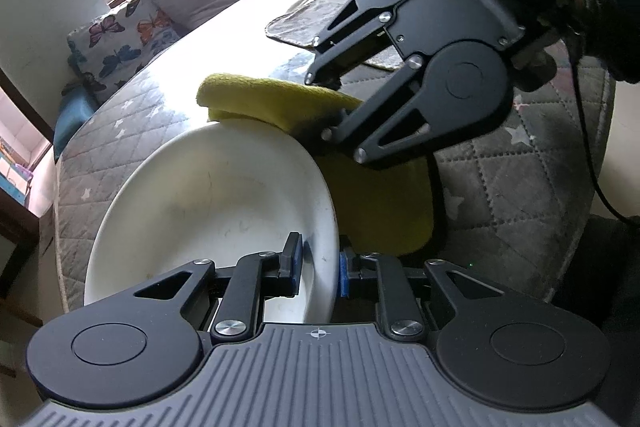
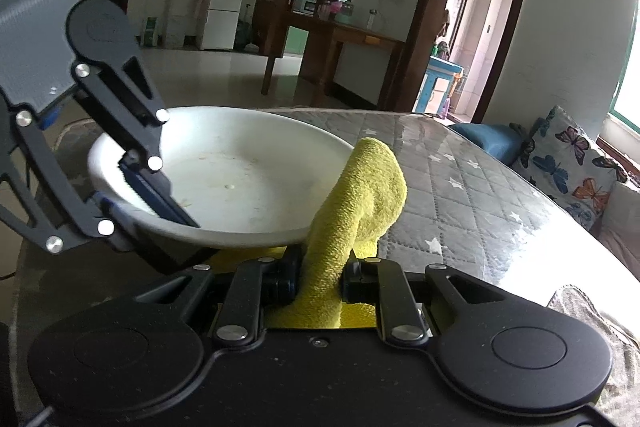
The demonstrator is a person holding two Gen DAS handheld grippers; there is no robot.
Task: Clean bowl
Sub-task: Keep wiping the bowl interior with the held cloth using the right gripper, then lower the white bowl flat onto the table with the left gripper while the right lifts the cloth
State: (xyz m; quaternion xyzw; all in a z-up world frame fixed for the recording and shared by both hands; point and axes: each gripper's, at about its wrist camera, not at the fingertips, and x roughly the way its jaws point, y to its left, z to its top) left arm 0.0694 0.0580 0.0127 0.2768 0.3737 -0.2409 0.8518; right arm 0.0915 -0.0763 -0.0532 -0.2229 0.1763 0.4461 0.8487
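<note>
While left gripper [image 1: 320, 269] pinches bowl [image 1: 208, 211] rim, cloth [image 2: 352, 203] (right-wrist view) stands upright.

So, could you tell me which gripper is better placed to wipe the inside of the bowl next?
The right gripper: it is shut on the yellow cloth beside the bowl. The left gripper is occupied clamping the bowl's rim.

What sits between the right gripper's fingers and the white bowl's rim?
Only the yellow cloth: the right gripper pinches it, and its fold rises against the bowl rim. The right wrist view shows this best.
</note>
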